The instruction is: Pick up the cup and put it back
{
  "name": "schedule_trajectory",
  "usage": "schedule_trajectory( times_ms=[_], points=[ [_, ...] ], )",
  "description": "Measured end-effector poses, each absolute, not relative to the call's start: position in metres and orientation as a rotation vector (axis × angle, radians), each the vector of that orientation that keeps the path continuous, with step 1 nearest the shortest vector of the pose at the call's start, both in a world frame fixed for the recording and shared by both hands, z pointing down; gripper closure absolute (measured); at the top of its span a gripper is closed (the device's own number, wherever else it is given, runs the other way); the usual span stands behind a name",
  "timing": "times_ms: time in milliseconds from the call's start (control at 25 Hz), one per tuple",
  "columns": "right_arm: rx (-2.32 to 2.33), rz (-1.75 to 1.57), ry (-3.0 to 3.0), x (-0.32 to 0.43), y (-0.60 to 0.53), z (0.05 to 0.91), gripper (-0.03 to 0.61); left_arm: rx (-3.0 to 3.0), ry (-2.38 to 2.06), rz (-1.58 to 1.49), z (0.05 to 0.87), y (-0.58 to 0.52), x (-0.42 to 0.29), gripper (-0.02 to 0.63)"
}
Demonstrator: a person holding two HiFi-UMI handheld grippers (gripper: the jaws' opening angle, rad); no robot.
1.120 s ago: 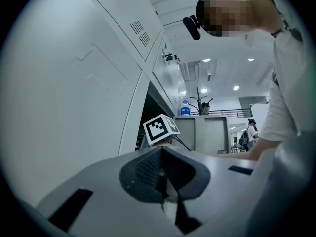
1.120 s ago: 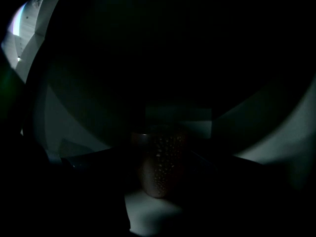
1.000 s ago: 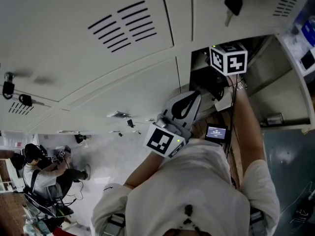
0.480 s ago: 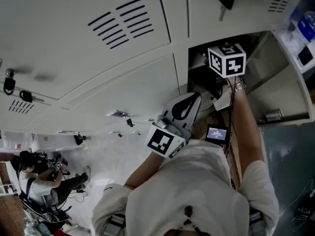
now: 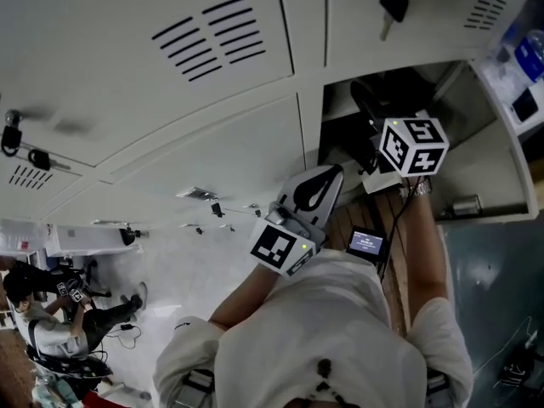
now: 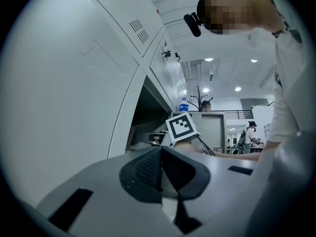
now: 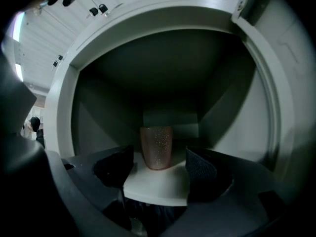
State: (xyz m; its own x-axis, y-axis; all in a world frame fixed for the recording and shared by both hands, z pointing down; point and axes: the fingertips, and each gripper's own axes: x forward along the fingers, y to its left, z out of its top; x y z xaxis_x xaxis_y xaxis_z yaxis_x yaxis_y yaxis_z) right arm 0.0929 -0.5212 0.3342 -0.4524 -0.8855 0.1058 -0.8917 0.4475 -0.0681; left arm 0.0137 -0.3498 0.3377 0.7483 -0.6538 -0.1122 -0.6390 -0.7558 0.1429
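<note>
A pinkish speckled cup [image 7: 157, 146] stands upright on the white shelf [image 7: 158, 184] inside the open locker compartment [image 7: 168, 78]. My right gripper [image 7: 158, 168] is open just in front of it. Its dark pads [image 7: 203, 171] sit on either side of the shelf's front, short of the cup, with nothing held. In the head view its marker cube [image 5: 414, 145] hovers at the mouth of the compartment [image 5: 340, 126], and the cup is hidden there. My left gripper [image 5: 330, 175] hangs lower, beside the locker fronts, shut and empty [image 6: 162, 154].
Closed locker doors [image 5: 170, 75] fill the wall to the left, with padlocks [image 5: 12, 138] on some and a key [image 5: 393, 0] above the open compartment. A small lit screen [image 5: 365, 243] sits by my chest. A person [image 5: 42, 317] crouches on the floor far left.
My right gripper has drawn back out of the compartment towards me, its cube sliding down and to the right. The left gripper has stayed put.
</note>
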Motion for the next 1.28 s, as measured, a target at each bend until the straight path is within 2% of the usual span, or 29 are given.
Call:
schedule_trajectory(
  times_ms=[40, 120, 160, 240, 360, 680, 1280],
  points=[
    [1.630, 0.196, -2.642, 0.096, -0.515, 0.334, 0.251, 2.842, -1.058, -0.234, 0.340, -0.350, 0.014, 0.606],
    [1.692, 0.231, -2.667, 0.105, -0.502, 0.332, 0.427, 2.833, -1.055, -0.224, 0.344, -0.349, 0.016, 0.606],
    [1.722, 0.233, -2.673, 0.109, -0.495, 0.331, 0.486, 2.833, -1.053, -0.219, 0.345, -0.347, 0.017, 0.606],
    [1.748, 0.232, -2.691, 0.116, -0.481, 0.327, 0.532, 2.839, -1.055, -0.213, 0.346, -0.344, 0.022, 0.606],
    [1.710, 0.299, -2.758, 0.115, -0.456, 0.329, 0.552, 2.844, -1.073, -0.203, 0.346, -0.333, 0.027, 0.606],
    [1.572, 0.348, -2.823, 0.107, -0.363, 0.355, 0.554, 2.829, -1.112, -0.186, 0.349, -0.274, 0.040, 0.606],
    [1.463, 0.400, -2.874, 0.103, -0.172, 0.375, 0.554, 2.748, -1.316, -0.165, 0.355, -0.119, 0.017, 0.606]
  ],
)
